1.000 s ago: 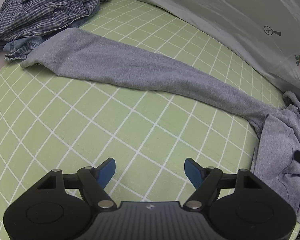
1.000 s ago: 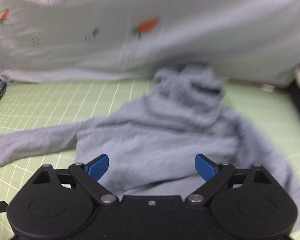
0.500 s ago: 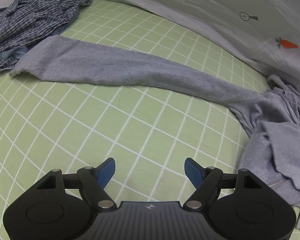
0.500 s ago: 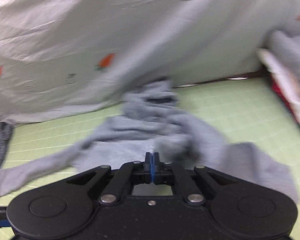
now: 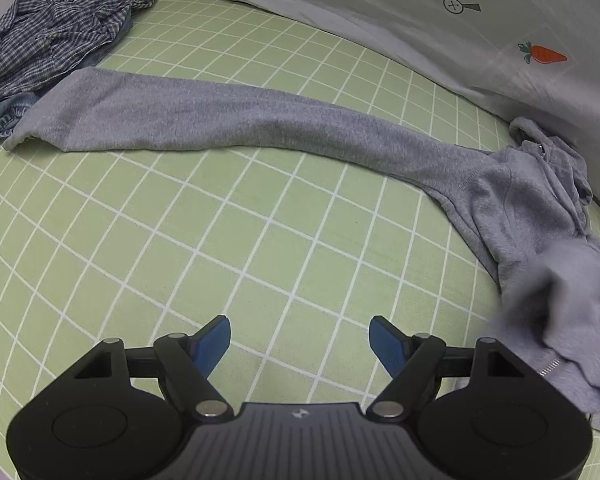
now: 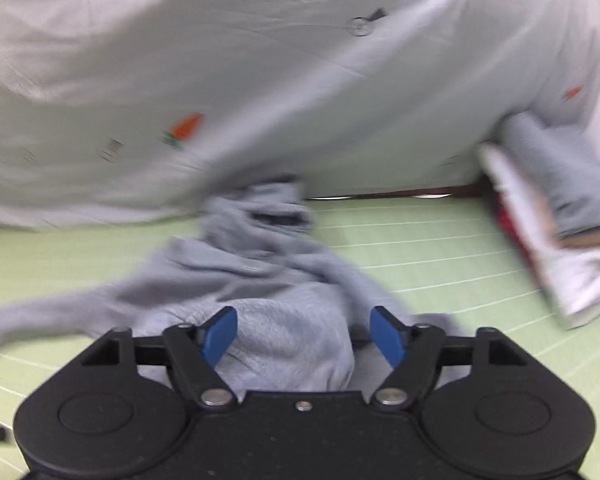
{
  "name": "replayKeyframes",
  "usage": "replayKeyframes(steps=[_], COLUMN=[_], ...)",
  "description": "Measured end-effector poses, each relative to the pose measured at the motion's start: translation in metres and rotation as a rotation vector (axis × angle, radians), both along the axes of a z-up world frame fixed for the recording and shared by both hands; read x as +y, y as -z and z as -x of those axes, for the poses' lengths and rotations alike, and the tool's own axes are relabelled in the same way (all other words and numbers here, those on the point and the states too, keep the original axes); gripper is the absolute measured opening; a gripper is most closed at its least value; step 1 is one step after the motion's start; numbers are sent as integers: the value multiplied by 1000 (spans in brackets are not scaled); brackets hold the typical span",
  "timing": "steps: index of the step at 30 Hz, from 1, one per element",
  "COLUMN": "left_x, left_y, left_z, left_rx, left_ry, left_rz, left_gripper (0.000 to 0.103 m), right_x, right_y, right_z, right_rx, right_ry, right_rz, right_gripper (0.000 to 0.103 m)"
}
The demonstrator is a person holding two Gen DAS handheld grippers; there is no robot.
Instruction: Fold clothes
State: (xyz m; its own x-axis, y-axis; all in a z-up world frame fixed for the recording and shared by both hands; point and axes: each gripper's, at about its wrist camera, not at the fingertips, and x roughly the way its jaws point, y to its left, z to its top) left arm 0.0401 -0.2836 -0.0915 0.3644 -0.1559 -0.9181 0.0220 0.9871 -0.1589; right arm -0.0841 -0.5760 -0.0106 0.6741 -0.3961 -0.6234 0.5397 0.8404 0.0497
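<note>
A grey zip hoodie lies on the green grid mat, bunched at the right, with one long sleeve stretched out to the left. My left gripper hovers open over bare mat in front of that sleeve, with nothing between its fingers. In the blurred right wrist view the hoodie sits crumpled just ahead. My right gripper has its jaws opening. A fold of grey cloth lies between them beside the left pad, and the right pad stands clear of it.
A blue plaid shirt and a piece of denim are piled at the mat's far left. A white sheet with carrot prints borders the far side. A blurred white and red item with something grey on it sits at the right.
My right gripper snapped shut half a second ago and now stands wide again over the hoodie. Both views shifted, so the left view now shows more of the hoodie's body.
</note>
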Motion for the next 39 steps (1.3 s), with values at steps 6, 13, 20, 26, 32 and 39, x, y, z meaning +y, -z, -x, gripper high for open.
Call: replayKeyframes(steps=[6, 13, 20, 26, 32, 39], left_x=[4, 15, 21, 18, 9, -26], left_y=[3, 10, 20, 22, 11, 6], left_z=[-1, -4, -11, -19, -21, -18], left_rx=[11, 33, 67, 71, 46, 43], left_ry=[-7, -50, -78, -55, -26, 54], left_rz=[8, 25, 34, 29, 13, 9], left_gripper=[77, 80, 80, 81, 81, 81], right_x=[22, 73, 80, 65, 21, -86], right_y=[1, 29, 87, 80, 7, -7], right_z=[-50, -112, -141, -116, -50, 59], right_rx=[8, 112, 313, 230, 7, 56], right_ry=[-76, -229, -189, -259, -182, 202], right_rz=[-55, 17, -4, -44, -154, 45], right_gripper=[83, 86, 82, 24, 7, 7])
